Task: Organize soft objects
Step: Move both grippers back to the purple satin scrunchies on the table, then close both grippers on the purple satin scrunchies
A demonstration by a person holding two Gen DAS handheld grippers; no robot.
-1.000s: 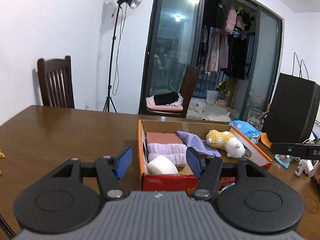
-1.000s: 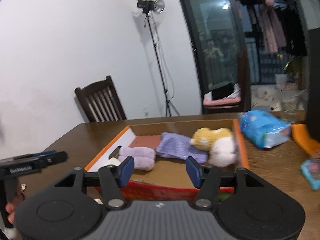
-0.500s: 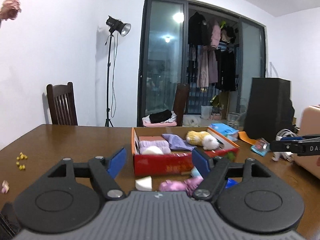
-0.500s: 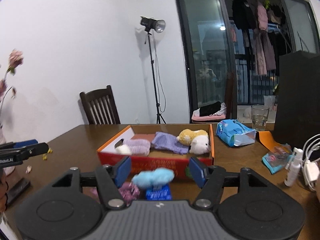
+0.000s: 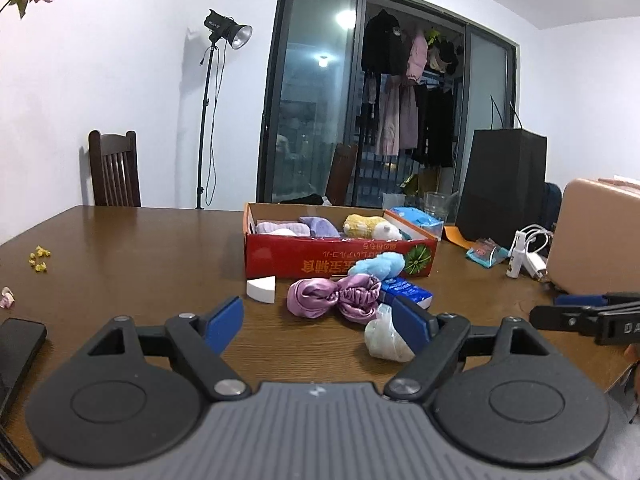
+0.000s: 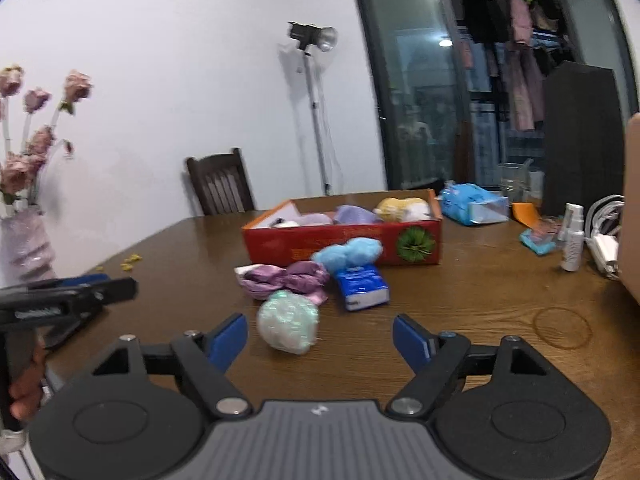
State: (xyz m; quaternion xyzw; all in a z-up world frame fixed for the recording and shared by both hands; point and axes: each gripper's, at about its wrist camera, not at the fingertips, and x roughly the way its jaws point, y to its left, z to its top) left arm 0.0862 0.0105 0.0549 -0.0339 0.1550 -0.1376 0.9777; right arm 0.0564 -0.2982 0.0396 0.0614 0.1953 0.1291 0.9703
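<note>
A red cardboard box on the wooden table holds a yellow-white plush, purple cloths and a white sponge. In front of it lie a purple satin scrunchie, a blue fluffy ball, a blue tissue pack, a white wedge sponge and a pale glittery pouf. My left gripper is open and empty, just short of the scrunchie. My right gripper is open and empty, the pouf just beyond its left finger.
A black bag, a pink case, cables, a spray bottle and a blue wipes pack crowd the right side. A black phone and yellow bits lie at left. A vase of flowers stands far left.
Both grippers have pulled back from the box toward the table's near edge. The loose items in front of the box have come into view between the fingers.
</note>
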